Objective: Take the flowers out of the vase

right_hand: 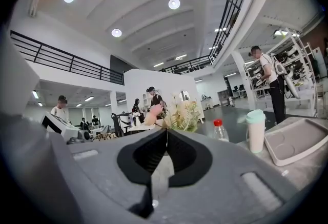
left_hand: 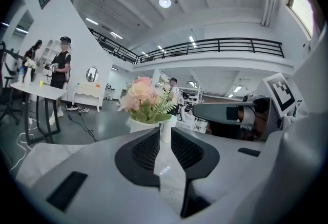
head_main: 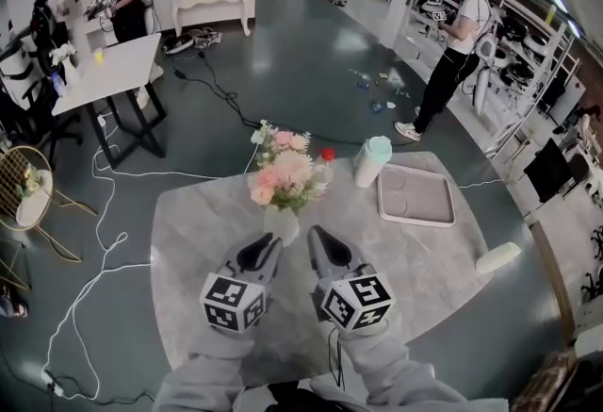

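Observation:
A bunch of pink and cream flowers (head_main: pixel 283 176) with green sprigs stands in a small white vase (head_main: pixel 281 223) on the round marble table (head_main: pixel 188 240). Both grippers are just short of the vase, near the table's front. My left gripper (head_main: pixel 268 245) is to its left and my right gripper (head_main: pixel 318 240) to its right. In the left gripper view the flowers (left_hand: pixel 142 96) rise just beyond my left gripper (left_hand: pixel 165 133), whose jaws stand a narrow gap apart with nothing between them. My right gripper (right_hand: pixel 165 131) is shut and empty, and the flowers (right_hand: pixel 179 114) are straight ahead of it.
A red-capped bottle (head_main: pixel 325 165) and a teal-lidded white cup (head_main: pixel 372 160) stand behind the flowers. A grey tray (head_main: pixel 415 195) lies at the right and a white cylinder (head_main: pixel 497 256) at the table's right edge. Cables cross the floor. People stand far off.

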Motion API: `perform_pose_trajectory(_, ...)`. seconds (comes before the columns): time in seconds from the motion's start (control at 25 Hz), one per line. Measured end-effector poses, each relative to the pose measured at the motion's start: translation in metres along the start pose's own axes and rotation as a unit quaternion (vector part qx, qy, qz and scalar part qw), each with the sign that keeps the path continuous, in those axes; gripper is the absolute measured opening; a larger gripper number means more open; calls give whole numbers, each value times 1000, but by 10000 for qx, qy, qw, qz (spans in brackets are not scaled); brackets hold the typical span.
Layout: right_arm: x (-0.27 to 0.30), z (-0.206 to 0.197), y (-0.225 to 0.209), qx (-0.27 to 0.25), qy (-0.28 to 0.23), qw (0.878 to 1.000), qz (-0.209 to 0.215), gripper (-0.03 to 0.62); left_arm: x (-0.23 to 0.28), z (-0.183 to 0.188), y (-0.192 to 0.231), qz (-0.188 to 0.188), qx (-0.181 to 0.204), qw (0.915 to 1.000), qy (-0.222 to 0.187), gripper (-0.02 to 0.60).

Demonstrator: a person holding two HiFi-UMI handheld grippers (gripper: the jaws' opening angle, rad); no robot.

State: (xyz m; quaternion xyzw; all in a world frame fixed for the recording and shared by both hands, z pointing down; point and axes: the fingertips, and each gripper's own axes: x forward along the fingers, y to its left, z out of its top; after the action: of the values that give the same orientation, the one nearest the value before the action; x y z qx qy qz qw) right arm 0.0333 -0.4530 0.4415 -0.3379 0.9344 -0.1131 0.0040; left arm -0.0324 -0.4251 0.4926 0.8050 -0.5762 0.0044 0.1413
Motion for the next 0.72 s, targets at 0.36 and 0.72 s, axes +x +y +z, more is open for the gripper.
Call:
perform_pose_trajectory(0.36,23,-10,1,-96,80,9998,155,302,6,-7,19,193,-103,9998,25,71)
perform_pose_trajectory(0.72,43,-24,-5,-162,192,9995,184,489,8,-14,38,347,-163,9993,34,71)
